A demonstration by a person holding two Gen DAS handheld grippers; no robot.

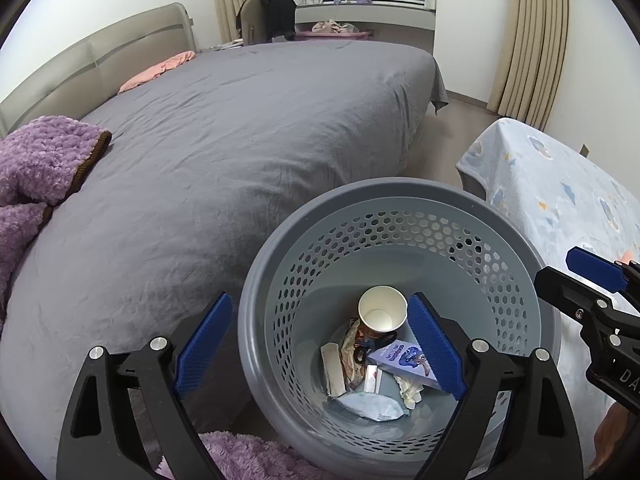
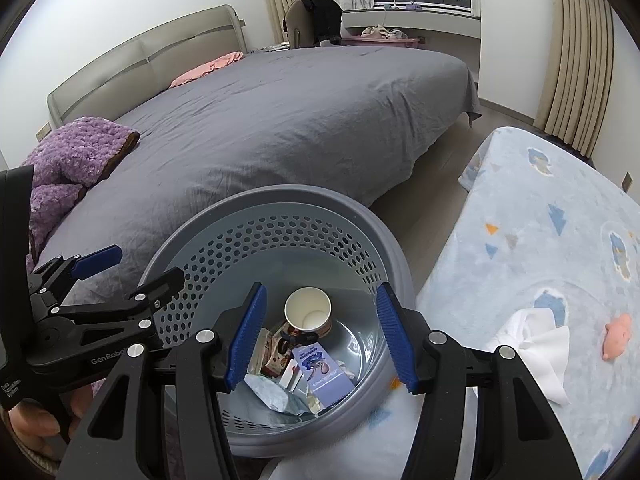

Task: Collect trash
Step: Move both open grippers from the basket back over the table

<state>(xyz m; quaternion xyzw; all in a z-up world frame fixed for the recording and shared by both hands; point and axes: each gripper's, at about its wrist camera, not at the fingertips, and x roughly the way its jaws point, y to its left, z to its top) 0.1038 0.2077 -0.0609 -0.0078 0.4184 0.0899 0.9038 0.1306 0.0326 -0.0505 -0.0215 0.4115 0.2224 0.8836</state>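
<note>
Grey perforated bin [image 1: 400, 208] stands on the floor beside the grey-covered bed [image 1: 240, 140]. Trash lies at the bin's bottom: paper cup [image 1: 382, 308] upright-tilted, purple carton [image 1: 404, 360] just beside it, wrappers [image 1: 348, 356], crumpled pale bag [image 1: 370, 404]. Left gripper [image 1: 320, 348] above the bin, jaws released, grasping nothing. Right gripper [image 2: 320, 340] also above the bin, jaws apart, empty. White tissue [image 2: 536, 344] on the patterned blanket [image 2: 540, 240], right of the bin.
</note>
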